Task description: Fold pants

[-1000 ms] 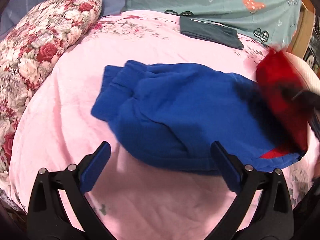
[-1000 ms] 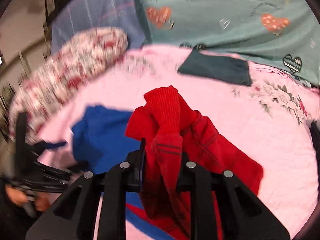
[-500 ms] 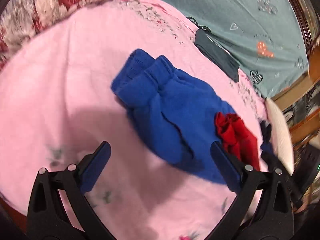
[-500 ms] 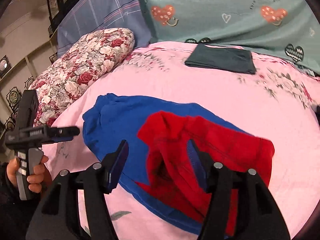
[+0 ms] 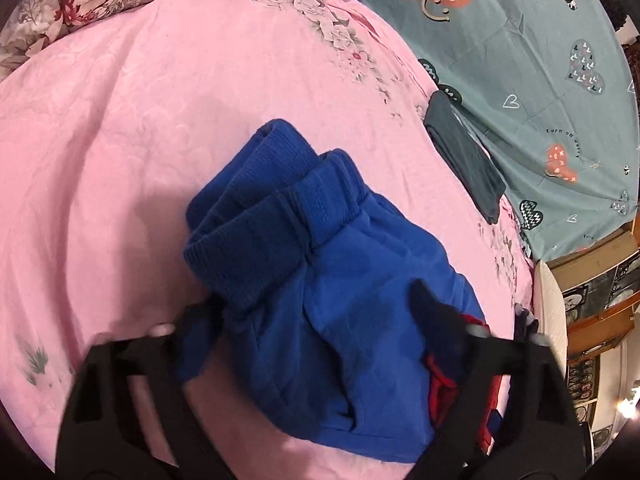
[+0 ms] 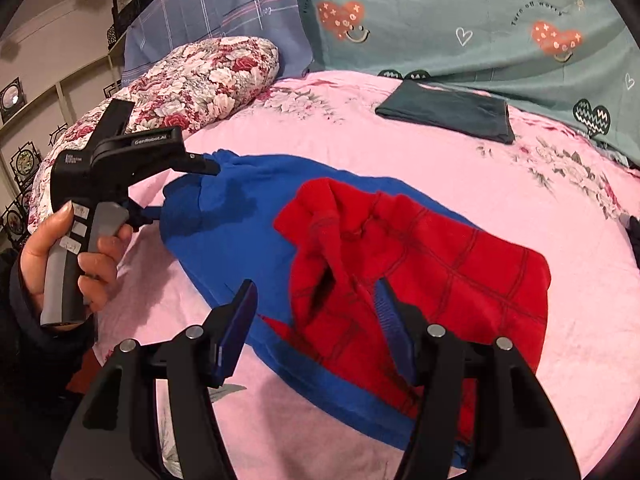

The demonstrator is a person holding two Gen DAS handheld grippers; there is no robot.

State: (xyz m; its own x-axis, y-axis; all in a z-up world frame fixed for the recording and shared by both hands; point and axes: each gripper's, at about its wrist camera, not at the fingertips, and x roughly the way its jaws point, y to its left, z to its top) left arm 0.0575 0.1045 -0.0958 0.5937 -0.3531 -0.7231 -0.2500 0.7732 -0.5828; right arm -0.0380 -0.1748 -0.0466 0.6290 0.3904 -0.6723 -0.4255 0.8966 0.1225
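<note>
Blue and red pants lie bunched on the pink bed, with blue ribbed cuffs toward the far left. In the right wrist view the red half lies folded over the blue half. My left gripper is open, its fingers astride the blue fabric just below the cuffs; it also shows in the right wrist view, held by a hand at the pants' left end. My right gripper is open and empty, low over the near edge of the red fabric.
The pink bedspread carries a folded dark grey garment at the back. A floral pillow lies at the back left, with teal heart-print bedding behind. Wooden furniture stands off the bed's right side.
My right gripper has let go of the red fabric, which now lies on the blue half. My left gripper has moved in close onto the cuff end of the pants.
</note>
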